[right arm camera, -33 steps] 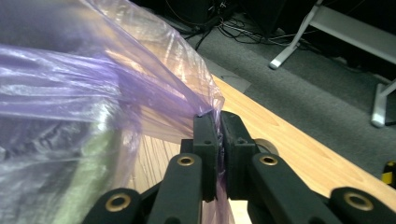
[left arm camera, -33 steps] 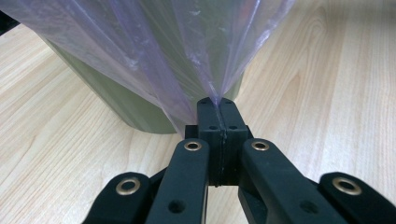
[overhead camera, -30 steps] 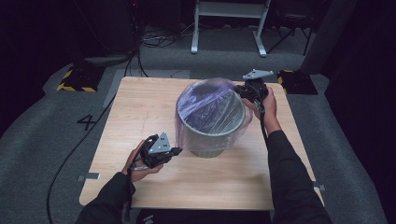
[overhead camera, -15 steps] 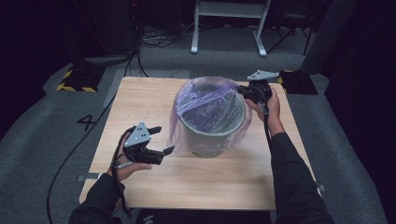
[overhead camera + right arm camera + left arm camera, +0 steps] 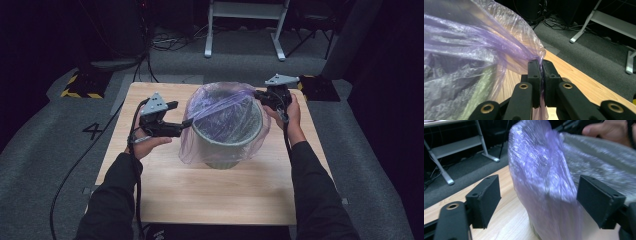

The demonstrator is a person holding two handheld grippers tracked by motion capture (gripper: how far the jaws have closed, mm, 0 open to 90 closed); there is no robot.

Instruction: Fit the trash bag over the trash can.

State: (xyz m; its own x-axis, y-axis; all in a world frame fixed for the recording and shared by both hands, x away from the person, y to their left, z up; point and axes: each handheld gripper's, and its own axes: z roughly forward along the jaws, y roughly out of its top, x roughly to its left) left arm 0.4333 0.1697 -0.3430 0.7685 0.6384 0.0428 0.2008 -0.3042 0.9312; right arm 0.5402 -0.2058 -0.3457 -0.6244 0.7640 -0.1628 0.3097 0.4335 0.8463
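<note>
Purple bin liner (image 5: 227, 117) draped over grey bin (image 5: 225, 145) at centre of worktop (image 5: 210, 195). Thin, soft, slippery film; best taken at hem, gathered. Right claw (image 5: 541, 66) clamped on liner edge at far rim. Left claw (image 5: 537, 192) just opened, wide, liner fold between pads, not pressed. Nothing else on worktop; billowing film obscures rim.

One readable mark: a dark numeral "4" (image 5: 93, 131) on the grey floor (image 5: 45, 150), left of frame, beside the wooden table (image 5: 200, 200). No other legible text.
</note>
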